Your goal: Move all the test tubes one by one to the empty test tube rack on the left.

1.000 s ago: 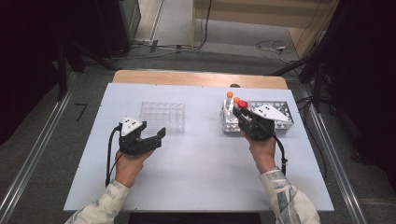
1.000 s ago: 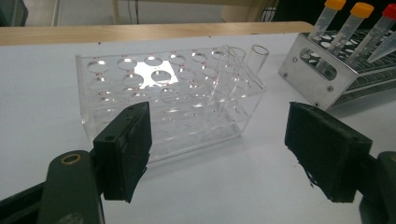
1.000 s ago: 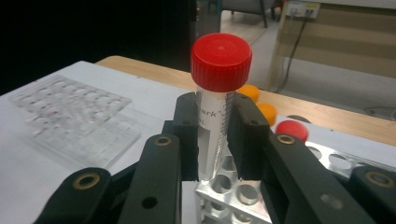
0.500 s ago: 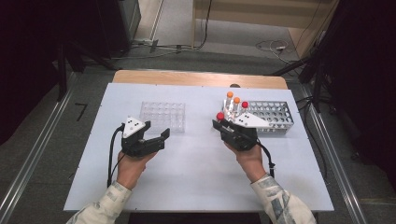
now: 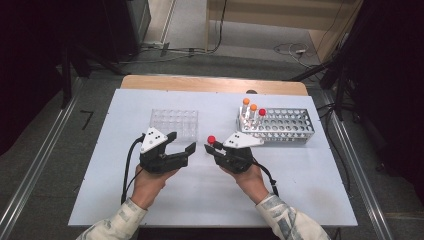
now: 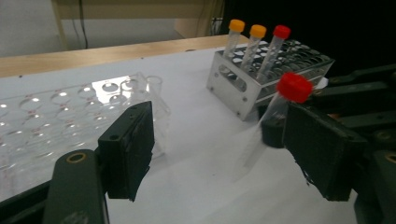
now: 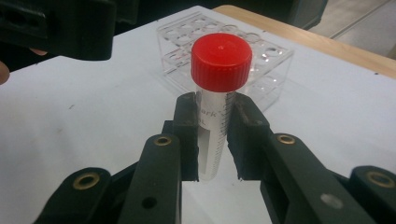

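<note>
Right gripper view | right claw point(image 7: 215, 140) clamped on red-capped tube point(image 7: 217, 100) | left claw point(image 5: 181, 142) wide, just been closing, nothing between.

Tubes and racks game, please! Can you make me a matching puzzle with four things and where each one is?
Things:
1. red-capped tube
2. orange-capped tubes
3. clear plastic rack
4. metal rack

Places:
A. table's right side
B. standing in the metal rack
C. ahead of the left gripper
D. clamped in the right gripper

Pairs: 1-D, 2-B, 3-C, 4-A
</note>
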Available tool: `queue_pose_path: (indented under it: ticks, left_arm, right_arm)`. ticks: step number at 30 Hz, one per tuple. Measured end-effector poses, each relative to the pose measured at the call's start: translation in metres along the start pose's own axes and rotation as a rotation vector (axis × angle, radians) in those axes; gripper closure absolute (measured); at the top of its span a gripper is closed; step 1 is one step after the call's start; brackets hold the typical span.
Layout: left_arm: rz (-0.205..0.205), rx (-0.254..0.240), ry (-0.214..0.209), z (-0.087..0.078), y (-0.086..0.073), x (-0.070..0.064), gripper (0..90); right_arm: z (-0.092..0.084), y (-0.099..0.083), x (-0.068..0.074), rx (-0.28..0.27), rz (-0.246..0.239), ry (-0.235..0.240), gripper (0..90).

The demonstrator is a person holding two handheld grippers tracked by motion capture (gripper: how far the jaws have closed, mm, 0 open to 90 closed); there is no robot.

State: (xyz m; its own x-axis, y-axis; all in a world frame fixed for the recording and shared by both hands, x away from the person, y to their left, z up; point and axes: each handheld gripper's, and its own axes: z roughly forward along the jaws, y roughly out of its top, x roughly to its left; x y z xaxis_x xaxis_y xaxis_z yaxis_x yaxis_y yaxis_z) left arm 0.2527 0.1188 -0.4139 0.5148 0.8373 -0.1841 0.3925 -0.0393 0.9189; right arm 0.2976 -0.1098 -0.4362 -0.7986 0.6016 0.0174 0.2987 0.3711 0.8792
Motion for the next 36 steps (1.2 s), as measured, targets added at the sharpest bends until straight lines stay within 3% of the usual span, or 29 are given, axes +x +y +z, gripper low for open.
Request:
queue_pose_path:
  ticks: [12, 16, 21, 24, 36]
  left_arm:
    - [0.034, 0.008, -0.07, 0.002, 0.005, -0.014, 35.3]
    - [0.068, 0.019, -0.088, 0.005, 0.004, -0.017, 45.4]
    - [0.07, 0.036, -0.114, 0.008, 0.004, -0.015, 57.4]
    - [0.066, 0.04, -0.114, 0.01, 0.003, -0.014, 63.7]
    - [0.092, 0.048, -0.102, 0.014, 0.0, -0.016, 69.7]
  right_arm:
    - [0.007, 0.0, 0.013, 0.012, -0.028, 0.032, 72.0]
    - [0.01, 0.001, 0.018, 0.013, -0.036, 0.043, 72.0]
    - [0.012, 0.002, 0.023, 0.015, -0.051, 0.053, 72.0]
    - [0.012, 0.002, 0.025, 0.014, -0.053, 0.059, 71.9]
    - [0.011, 0.002, 0.026, 0.012, -0.048, 0.059, 71.8]
